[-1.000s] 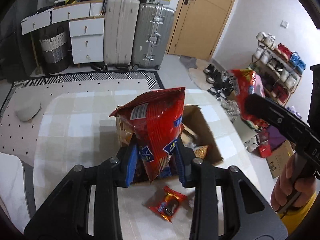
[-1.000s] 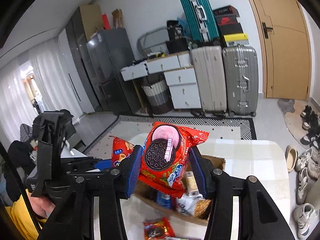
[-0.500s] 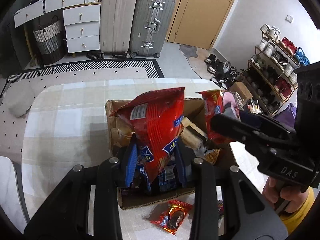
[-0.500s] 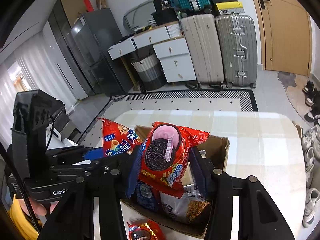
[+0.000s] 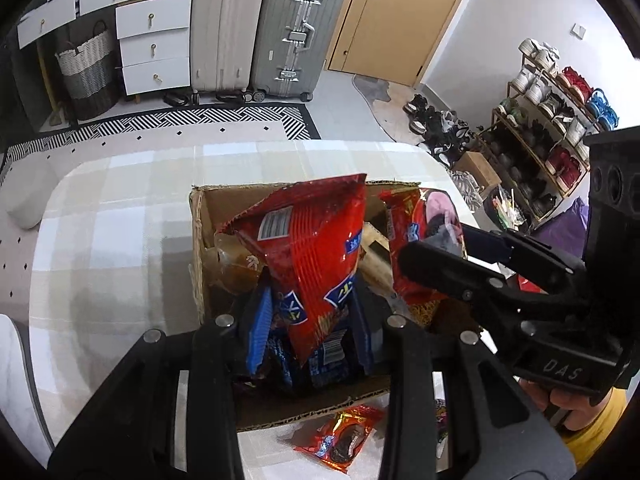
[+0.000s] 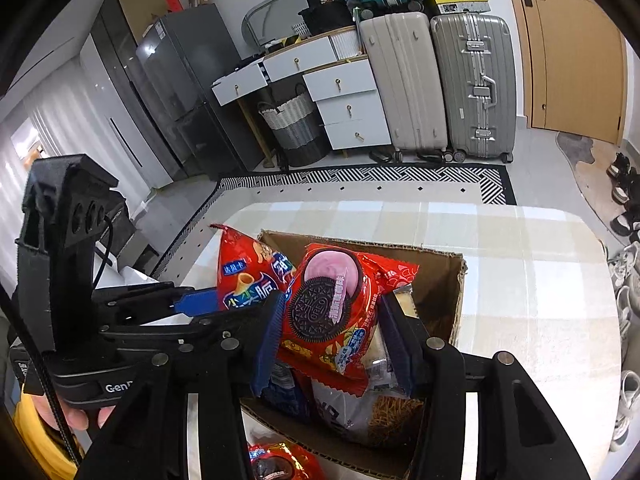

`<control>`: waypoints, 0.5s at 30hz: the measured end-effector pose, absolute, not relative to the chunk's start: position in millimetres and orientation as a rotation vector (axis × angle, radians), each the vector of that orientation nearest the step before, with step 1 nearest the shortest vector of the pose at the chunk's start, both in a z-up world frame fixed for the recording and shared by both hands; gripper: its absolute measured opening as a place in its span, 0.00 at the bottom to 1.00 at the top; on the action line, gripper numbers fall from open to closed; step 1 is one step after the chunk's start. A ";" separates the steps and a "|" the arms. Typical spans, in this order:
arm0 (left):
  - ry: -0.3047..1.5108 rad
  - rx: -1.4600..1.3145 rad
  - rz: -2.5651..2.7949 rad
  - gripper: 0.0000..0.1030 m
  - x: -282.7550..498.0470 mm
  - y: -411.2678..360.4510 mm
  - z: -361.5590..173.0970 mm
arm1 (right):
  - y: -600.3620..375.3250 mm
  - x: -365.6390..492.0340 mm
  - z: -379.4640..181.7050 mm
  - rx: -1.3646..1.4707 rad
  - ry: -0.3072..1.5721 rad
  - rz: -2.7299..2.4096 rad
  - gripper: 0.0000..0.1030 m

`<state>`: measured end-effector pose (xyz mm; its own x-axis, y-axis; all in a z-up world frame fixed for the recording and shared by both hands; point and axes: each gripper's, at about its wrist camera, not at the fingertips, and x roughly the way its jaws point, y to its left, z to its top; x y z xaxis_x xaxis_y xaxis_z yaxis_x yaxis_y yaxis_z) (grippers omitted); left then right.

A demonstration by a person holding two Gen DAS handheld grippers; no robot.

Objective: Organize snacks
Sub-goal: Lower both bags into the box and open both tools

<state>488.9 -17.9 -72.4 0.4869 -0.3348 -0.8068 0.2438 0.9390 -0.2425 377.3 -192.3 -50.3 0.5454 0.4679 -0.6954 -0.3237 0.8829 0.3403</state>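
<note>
Moved since earlier frames: both grippers are coming down from above the table; the two red packets, earlier held high over the cardboard box (image 5: 208, 216), are now sitting low in its opening, and the box is filling more of each view.

Left gripper (image 5: 308, 320): clenching the lower end of a red snack bag (image 5: 308, 240) between its blue pads; the bag is standing tilted over the box, barcode label facing the left wrist camera.

Right gripper (image 6: 334, 336): gripping a red Oreo packet (image 6: 332, 308) by both sides; the packet is hanging inside the box mouth, beside the snack bag.

Box contents: a dark blue packet (image 5: 332, 356) lying under the left gripper; a clear bag of thin brown sticks (image 6: 384, 416) lying under the Oreo packet; a translucent brownish bag (image 5: 236, 264) leaning at the box's left wall. Others are too hidden to name.

Outside the box: a small red Oreo packet (image 5: 344, 436) is lying on the checked tablecloth (image 5: 112, 240), just beside the box's near wall.

Writing: "OREO" is showing on the printed cookie; Chinese characters on blue patches on the snack bag, not legible; "GenR…" on the left tool body (image 6: 116, 388); "DAS" on the right tool body (image 5: 560, 368).

Hands: a hand (image 6: 76, 416) is holding the left tool's grip; another hand (image 5: 560, 412) is holding the right one's.
</note>
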 end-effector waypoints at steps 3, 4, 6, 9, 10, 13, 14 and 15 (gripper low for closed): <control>1.028 -0.084 -0.364 0.37 489.1 -20.0 -75.1 | -193.7 377.1 -52.0 0.183 0.882 0.468 0.47; 1.024 -0.077 -0.360 0.38 488.1 -20.7 -74.7 | -194.4 377.7 -52.5 0.185 0.885 0.467 0.47; 1.027 -0.072 -0.361 0.44 489.2 -20.9 -73.9 | -194.7 377.7 -52.2 0.188 0.888 0.468 0.47; 1.028 -0.081 -0.345 0.55 491.1 -17.0 -69.2 | -195.8 374.8 -51.3 0.185 0.887 0.465 0.47; 1.022 -0.075 -0.333 0.57 490.5 -15.5 -68.0 | -195.3 374.3 -51.3 0.185 0.890 0.466 0.47; 1.005 -0.076 -0.311 0.60 488.3 -10.3 -62.6 | -195.1 372.8 -51.9 0.178 0.894 0.463 0.47; 1.005 -0.077 -0.303 0.60 482.3 -9.5 -61.5 | -195.2 372.8 -52.3 0.177 0.895 0.461 0.47; 1.005 -0.076 -0.298 0.60 478.6 -5.8 -61.7 | -195.4 372.5 -52.7 0.178 0.896 0.459 0.47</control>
